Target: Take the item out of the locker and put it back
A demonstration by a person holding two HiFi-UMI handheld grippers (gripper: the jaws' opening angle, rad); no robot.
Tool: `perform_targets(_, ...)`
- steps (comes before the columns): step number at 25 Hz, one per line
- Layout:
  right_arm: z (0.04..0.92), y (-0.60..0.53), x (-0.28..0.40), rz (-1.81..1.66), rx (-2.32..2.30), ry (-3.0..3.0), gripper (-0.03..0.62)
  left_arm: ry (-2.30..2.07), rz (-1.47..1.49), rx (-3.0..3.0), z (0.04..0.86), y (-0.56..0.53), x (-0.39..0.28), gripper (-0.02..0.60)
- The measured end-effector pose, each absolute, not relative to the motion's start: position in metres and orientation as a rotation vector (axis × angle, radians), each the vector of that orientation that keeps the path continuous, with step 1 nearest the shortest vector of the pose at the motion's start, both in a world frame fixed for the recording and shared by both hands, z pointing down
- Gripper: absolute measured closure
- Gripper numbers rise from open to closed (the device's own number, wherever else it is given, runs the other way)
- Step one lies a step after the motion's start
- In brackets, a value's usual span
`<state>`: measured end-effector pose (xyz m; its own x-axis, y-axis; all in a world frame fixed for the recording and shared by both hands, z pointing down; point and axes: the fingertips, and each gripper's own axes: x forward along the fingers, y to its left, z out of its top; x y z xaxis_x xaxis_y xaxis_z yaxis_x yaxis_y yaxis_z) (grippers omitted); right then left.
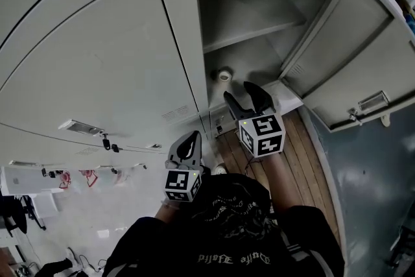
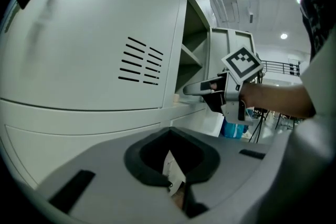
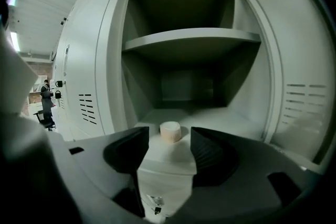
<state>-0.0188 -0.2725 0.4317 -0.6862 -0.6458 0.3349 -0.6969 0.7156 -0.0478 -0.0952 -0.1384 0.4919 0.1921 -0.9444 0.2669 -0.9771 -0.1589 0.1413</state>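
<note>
Two dark jaws of the right gripper [image 3: 169,140] stand released and wide apart, pressing on nothing. In the right gripper view the small cream round item [image 3: 170,131] sits just ahead at 12 o'clock, framed in the gap between the jaw tips but clear of both pads. It rests on the bottom floor of the pale grey metal locker [image 3: 105,60], near the front edge. A flat grey shelf [image 3: 191,36] spans the compartment above it. In the head view the item lies at 11 o'clock from that gripper, and the open locker door [image 1: 363,55] swings out at 2 o'clock. The left gripper [image 1: 189,139] hangs back at 7 o'clock, outside the locker in front of a closed neighbouring door [image 1: 97,61], its jaws clenched together on nothing. A brown wooden plank floor [image 1: 305,159] runs beneath both.
</note>
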Motion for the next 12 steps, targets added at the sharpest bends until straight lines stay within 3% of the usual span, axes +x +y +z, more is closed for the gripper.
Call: perform_targets(12, 0.44, -0.297, -0.043, 0.198, 0.952, -2.54, 0.356, -1.814, 0.191, 2.25, 0.487, -0.147, -0.092, 0.574)
